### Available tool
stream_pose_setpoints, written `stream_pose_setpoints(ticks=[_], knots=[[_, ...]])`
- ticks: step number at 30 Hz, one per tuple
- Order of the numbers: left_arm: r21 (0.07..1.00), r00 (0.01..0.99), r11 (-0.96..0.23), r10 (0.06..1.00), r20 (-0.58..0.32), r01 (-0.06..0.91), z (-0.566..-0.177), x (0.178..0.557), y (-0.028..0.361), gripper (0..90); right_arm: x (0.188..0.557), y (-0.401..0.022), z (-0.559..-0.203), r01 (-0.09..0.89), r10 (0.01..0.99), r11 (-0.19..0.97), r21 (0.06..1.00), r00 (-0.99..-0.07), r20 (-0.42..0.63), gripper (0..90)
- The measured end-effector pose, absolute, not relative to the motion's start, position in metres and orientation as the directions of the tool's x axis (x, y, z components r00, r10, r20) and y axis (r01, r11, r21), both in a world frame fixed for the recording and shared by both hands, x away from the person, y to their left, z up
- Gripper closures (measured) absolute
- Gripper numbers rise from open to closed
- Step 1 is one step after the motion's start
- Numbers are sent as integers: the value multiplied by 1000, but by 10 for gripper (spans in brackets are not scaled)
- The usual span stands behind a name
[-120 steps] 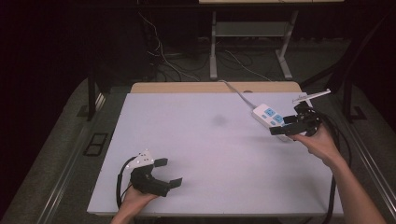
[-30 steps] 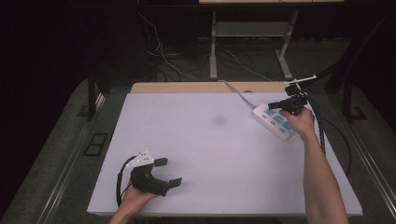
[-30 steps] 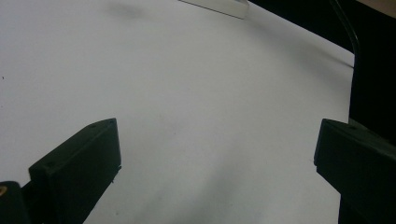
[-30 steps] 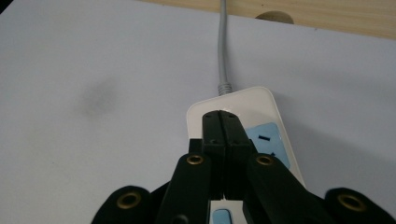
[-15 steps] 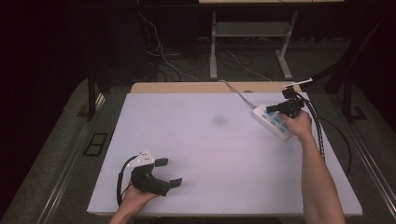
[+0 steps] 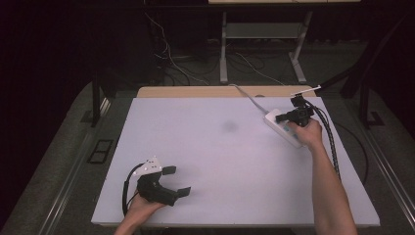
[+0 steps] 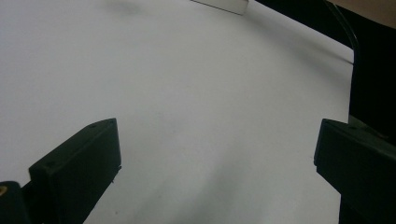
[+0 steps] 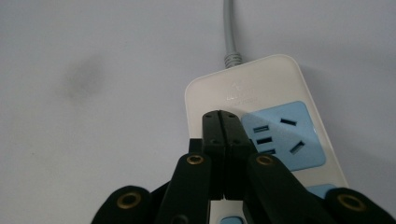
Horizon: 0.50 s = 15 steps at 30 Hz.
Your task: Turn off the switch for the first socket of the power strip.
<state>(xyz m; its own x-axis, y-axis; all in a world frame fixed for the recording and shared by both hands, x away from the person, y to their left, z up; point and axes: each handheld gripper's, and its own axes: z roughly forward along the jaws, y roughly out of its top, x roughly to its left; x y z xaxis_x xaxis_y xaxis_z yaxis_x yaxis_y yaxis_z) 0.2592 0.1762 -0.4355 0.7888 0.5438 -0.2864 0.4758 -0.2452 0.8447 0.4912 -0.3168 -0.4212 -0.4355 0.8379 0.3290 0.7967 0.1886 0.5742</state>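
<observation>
**Closed jaws come down on power strip at table's far right**

The right gripper, held in a person's hand, now sits over the white power strip at the far right of the pale table. Four seconds ago it hung at the strip's right side; since then it has swung up and over, and the strip itself looks to have slid a little to the right. The right gripper view shows the two black jaws pressed flat together with nothing between them, their tips low over the strip's glossy casing, just left of a light blue socket panel. Whether the tips touch the plastic is hard to say from this angle. The closed posture suggests a poke or a press at the strip, perhaps at a switch, rather than a grasp.

The strip is a rounded-corner slab of smooth white plastic, its sockets set in matte blue squares; a ribbed grey cord leaves its far end. The table top is a flat, dull lilac-white sheet with one faint dark smudge.

At the near left, the left gripper rests on the table, unmoved, jaws spread wide and empty.
</observation>
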Motion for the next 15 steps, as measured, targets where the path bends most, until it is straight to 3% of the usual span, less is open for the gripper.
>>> stream_pose_setpoints(ticks=[10,15], knots=[[846,794,-253,539,-280,470,-435,259,175,0,486,-314,-421,766,846,226,602,-461,269,899],[845,795,-254,538,-280,470,-436,259,174,0,482,-318,-425,757,843,183,627,-449,296,900]])
